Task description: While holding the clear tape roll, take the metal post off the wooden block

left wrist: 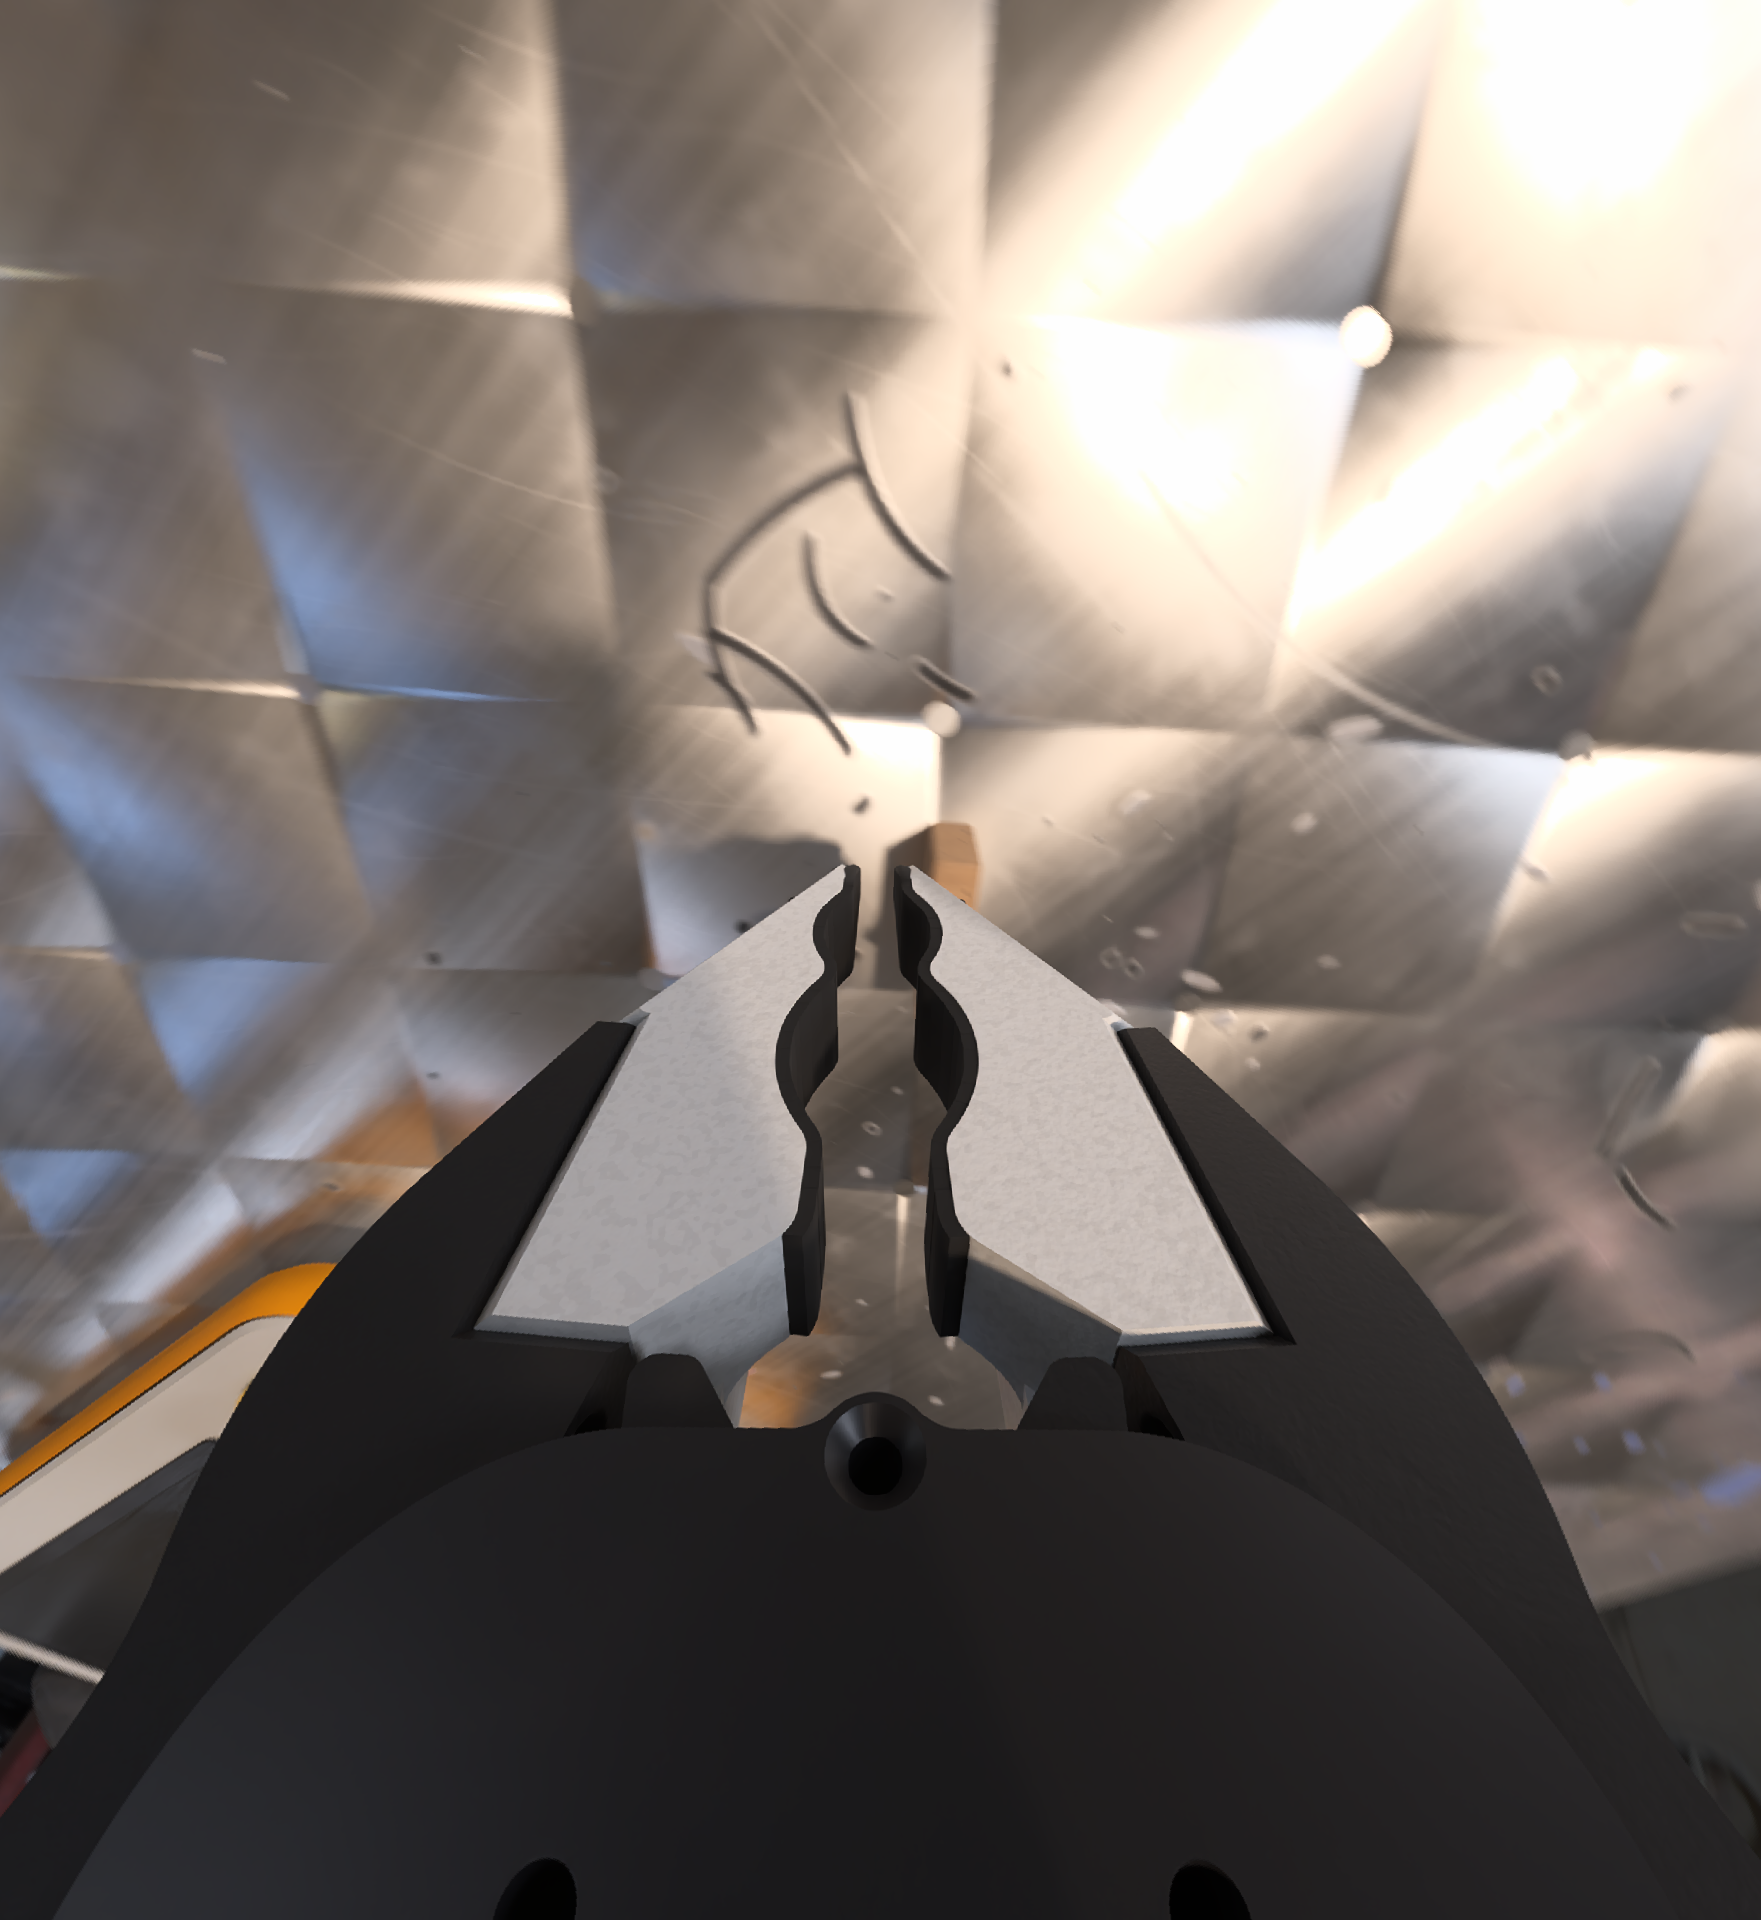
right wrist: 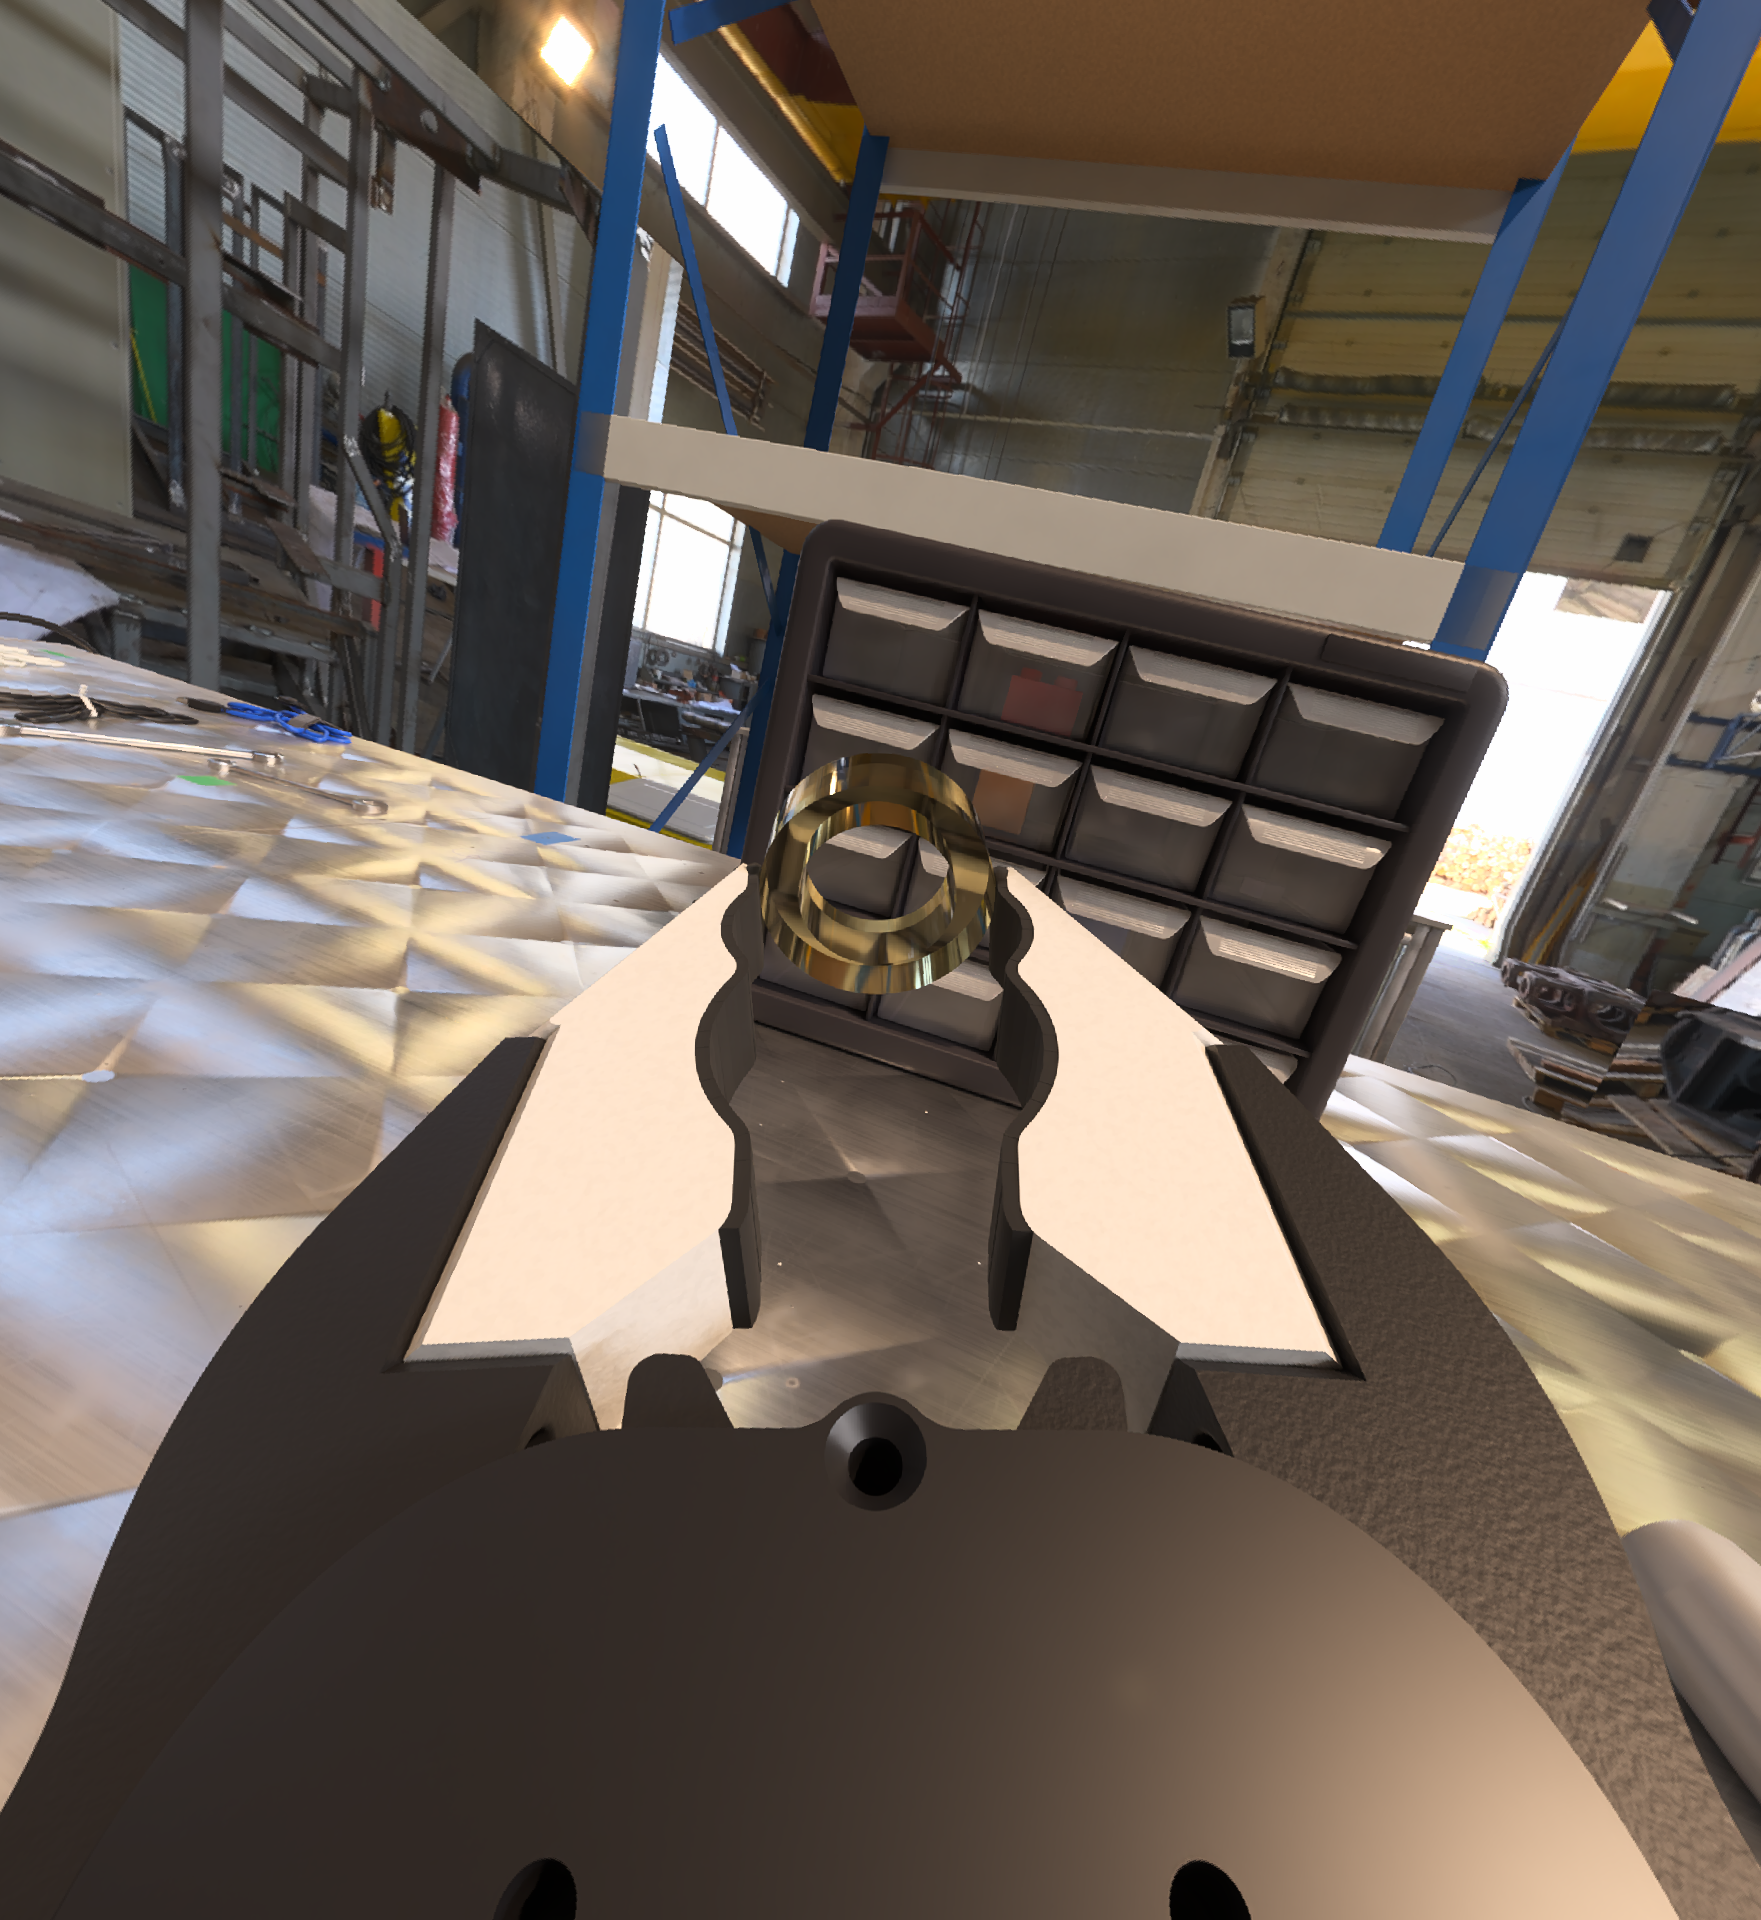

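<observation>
Tape roll [right wrist: 876,873]: gripped between my right hand-held gripper [right wrist: 876,883] tips, above the bench [right wrist: 232,987]. Left hand-held gripper [left wrist: 877,871]: nearly closed, seemingly empty, nearer the wooden block [left wrist: 949,854] just beyond; post unseen.

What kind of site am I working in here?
Most likely an industrial workshop or warehouse: blue steel racking with board shelves, a dark small-parts drawer cabinet, and wrenches on a brushed-metal worktable.
</observation>
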Robot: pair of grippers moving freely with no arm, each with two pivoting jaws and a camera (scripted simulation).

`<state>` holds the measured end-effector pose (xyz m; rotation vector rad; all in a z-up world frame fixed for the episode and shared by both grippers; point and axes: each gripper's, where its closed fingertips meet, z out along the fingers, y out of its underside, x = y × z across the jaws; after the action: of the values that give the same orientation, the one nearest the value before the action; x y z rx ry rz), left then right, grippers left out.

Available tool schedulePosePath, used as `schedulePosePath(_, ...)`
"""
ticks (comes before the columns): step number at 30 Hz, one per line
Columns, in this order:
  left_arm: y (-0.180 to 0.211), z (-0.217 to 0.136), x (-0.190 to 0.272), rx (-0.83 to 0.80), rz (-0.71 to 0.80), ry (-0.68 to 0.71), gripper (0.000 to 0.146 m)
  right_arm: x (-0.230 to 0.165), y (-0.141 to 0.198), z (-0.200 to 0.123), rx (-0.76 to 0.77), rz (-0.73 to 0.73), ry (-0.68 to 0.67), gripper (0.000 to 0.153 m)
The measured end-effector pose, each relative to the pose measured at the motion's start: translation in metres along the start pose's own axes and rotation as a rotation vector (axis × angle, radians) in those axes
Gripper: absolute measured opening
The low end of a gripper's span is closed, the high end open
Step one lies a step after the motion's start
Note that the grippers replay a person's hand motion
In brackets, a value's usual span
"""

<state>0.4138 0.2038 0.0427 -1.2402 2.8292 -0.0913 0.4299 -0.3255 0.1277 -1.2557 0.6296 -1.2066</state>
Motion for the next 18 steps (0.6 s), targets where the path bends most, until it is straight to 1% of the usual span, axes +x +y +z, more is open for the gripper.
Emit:
schedulePosePath(2,0.009,0.002,0.014,-0.041,0.035,0.074,0.006,0.0,0.0,0.0,0.0,-0.002,-0.002,0.043)
schedulePosePath(3,0.013,0.003,0.018,-0.052,0.053,0.089,0.006,-0.001,0.0,0.0,0.0,-0.003,-0.003,0.043)
schedulePosePath(6,0.021,0.004,0.019,-0.077,0.07,0.059,0.006,-0.001,0.0,0.0,0.0,-0.006,-0.006,0.043)
schedulePosePath(12,0.04,0.003,0.012,-0.139,0.051,0.009,0.004,-0.002,0.0,0.0,-0.001,-0.013,-0.011,0.043)
schedulePosePath(16,0.044,0.003,0.023,-0.122,0.044,0.088,0.005,-0.003,0.0,0.0,-0.002,-0.017,-0.012,0.043)
schedulePosePath(18,0.046,0.003,0.026,-0.124,0.056,0.099,0.005,-0.003,0.0,0.0,-0.003,-0.018,-0.012,0.043)
